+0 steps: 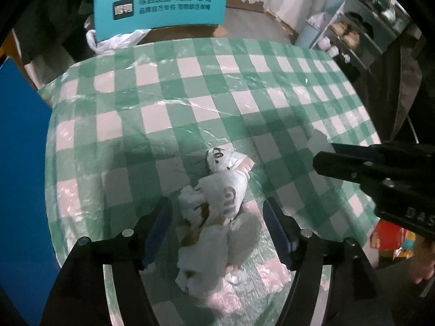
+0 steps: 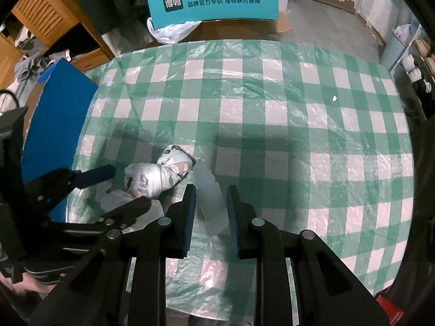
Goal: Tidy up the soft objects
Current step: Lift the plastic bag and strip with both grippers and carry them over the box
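A crumpled white plastic bag (image 1: 217,212) with printed marks lies on the green-and-white checked tablecloth (image 1: 190,95). My left gripper (image 1: 218,212) is open, its blue-padded fingers on either side of the bag. In the right wrist view the bag (image 2: 155,176) lies left of centre, with the left gripper (image 2: 119,187) around its near end. My right gripper (image 2: 210,198) is partly closed around a translucent white piece of plastic (image 2: 212,198) that stands up between its fingers; whether the pads press it is unclear. The right gripper also shows at the right in the left wrist view (image 1: 353,163).
A blue board (image 2: 54,125) lies off the table's left edge. A teal chair back (image 2: 212,0) with a white bag (image 2: 171,31) on the seat stands beyond the far edge. Shelves (image 1: 361,35) are at the far right, and a wooden cabinet (image 2: 46,19) at the far left.
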Demonstrator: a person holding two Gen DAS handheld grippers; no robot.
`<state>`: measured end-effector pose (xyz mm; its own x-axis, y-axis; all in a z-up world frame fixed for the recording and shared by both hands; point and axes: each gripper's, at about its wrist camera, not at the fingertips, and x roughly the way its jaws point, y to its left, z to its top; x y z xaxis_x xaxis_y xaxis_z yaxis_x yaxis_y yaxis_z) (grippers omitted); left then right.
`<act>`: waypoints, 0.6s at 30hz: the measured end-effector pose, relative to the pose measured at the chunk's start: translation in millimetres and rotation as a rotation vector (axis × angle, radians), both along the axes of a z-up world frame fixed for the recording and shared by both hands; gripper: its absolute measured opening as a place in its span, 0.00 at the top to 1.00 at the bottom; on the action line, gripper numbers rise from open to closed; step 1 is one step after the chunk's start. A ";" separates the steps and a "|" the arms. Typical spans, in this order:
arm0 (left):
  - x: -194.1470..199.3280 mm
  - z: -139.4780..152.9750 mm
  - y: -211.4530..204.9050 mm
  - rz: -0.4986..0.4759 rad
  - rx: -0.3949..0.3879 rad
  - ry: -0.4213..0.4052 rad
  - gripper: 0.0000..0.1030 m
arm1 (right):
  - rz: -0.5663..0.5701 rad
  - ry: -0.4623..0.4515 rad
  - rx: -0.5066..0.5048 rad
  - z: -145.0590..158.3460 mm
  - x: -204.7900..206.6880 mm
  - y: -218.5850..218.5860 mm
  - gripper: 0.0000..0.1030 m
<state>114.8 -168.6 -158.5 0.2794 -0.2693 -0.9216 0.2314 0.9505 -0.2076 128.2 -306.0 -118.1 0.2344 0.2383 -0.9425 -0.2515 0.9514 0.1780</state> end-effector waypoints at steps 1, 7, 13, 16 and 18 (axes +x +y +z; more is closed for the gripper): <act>1.0 -2.4 -2.7 -0.007 0.007 0.002 0.31 | -0.002 0.001 0.001 -0.5 0.1 -1.3 0.79; 6.4 -19.3 -10.9 -0.016 0.035 0.033 0.31 | -0.012 0.010 0.006 -4.2 1.0 -7.3 0.79; 8.4 -26.5 -8.3 0.006 0.020 0.052 0.41 | -0.018 0.017 0.010 -7.5 2.0 -8.6 0.78; 8.9 -26.2 -7.7 -0.003 0.017 0.056 0.51 | -0.017 0.021 0.009 -8.6 2.0 -8.0 0.78; 8.5 -24.1 -6.6 -0.002 0.013 0.051 0.54 | -0.016 0.021 0.010 -8.8 2.2 -7.4 0.78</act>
<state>123.3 -175.1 -182.5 0.2314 -0.2574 -0.9382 0.2227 0.9528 -0.2065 130.4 -313.3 -126.9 0.2184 0.2444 -0.9448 -0.2328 0.9532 0.1928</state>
